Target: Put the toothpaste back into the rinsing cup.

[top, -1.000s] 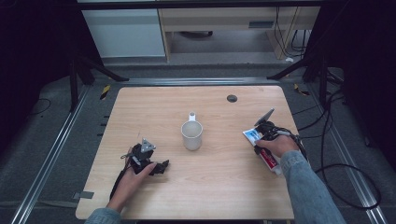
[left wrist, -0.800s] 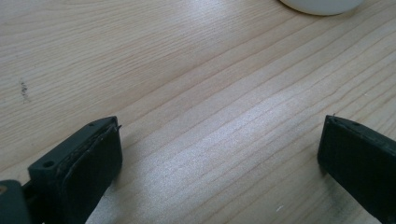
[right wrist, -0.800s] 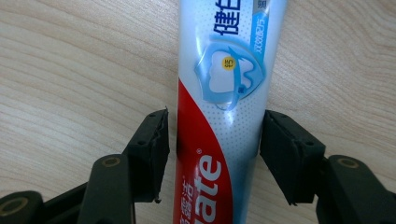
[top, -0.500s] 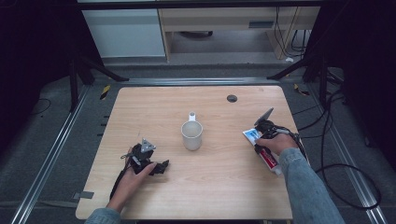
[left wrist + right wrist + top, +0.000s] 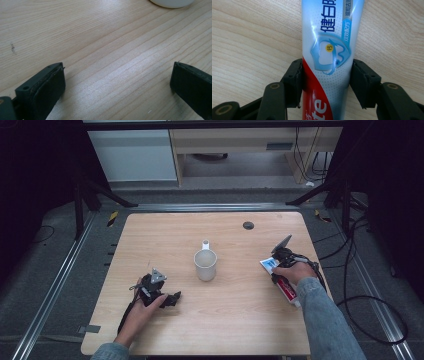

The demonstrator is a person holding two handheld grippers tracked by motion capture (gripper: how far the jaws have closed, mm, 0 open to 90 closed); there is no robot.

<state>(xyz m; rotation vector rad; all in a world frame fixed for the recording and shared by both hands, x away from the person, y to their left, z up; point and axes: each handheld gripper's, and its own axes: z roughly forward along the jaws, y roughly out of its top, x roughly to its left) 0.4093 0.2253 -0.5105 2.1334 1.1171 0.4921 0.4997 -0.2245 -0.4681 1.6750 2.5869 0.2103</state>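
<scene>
On the wood table [image 5: 235,320], the right claw [image 5: 325,75] squeezes a toothpaste tube [image 5: 329,50] between its jaws. The left claw [image 5: 117,82] sits wide open, holding nothing, with a white cup [image 5: 205,265] ahead of it.

light wooden table [image 5: 235,330] with white mug [image 5: 205,264], toothpaste tube [image 5: 283,285], small black disc [image 5: 248,225]
</scene>
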